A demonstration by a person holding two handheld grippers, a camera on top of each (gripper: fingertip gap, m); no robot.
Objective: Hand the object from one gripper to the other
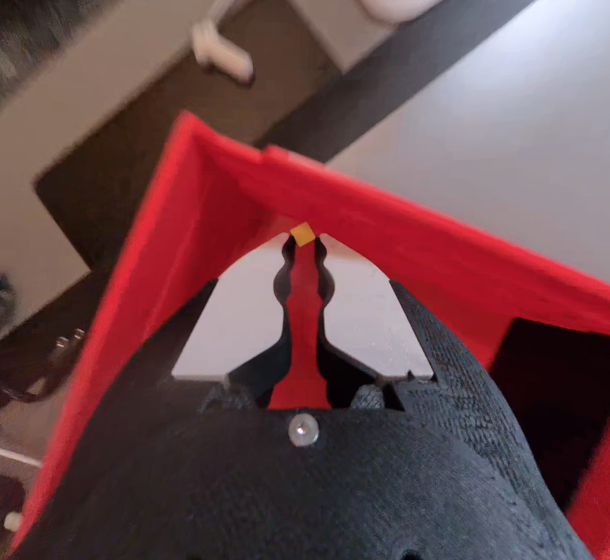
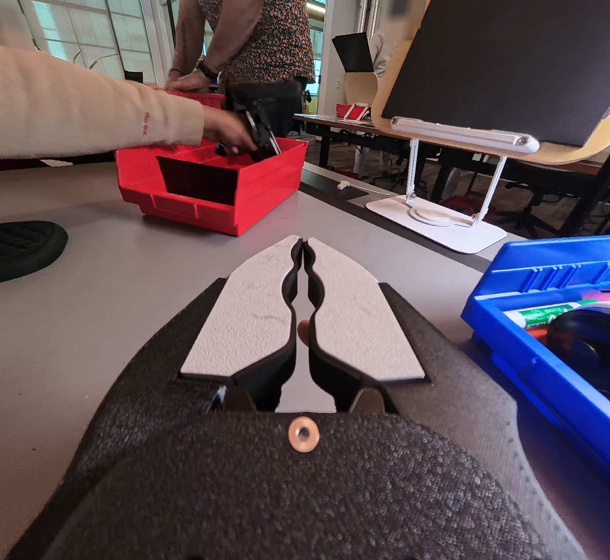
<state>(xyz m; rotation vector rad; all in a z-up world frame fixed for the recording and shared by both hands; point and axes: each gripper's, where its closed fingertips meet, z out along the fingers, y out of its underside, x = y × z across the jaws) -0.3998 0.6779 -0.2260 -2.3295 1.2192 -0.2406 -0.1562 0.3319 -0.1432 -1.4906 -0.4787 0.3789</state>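
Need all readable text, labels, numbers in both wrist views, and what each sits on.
Nothing is legible enough to quote.
Red print on the beige sleeve: too small to read.
Label on the green marker in the blue bin: blurred, unreadable.
Left wrist view: none; the red bin and the small yellow block in the left hand-held gripper show no markings.

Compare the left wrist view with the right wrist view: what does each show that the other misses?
Only the left wrist view shows the small yellow block pinched at the left gripper tips, inside the red bin.
Only the right wrist view shows the right gripper, shut and empty, the blue bin of markers, a white stand and a standing person.
Both show the red bin on the grey table.
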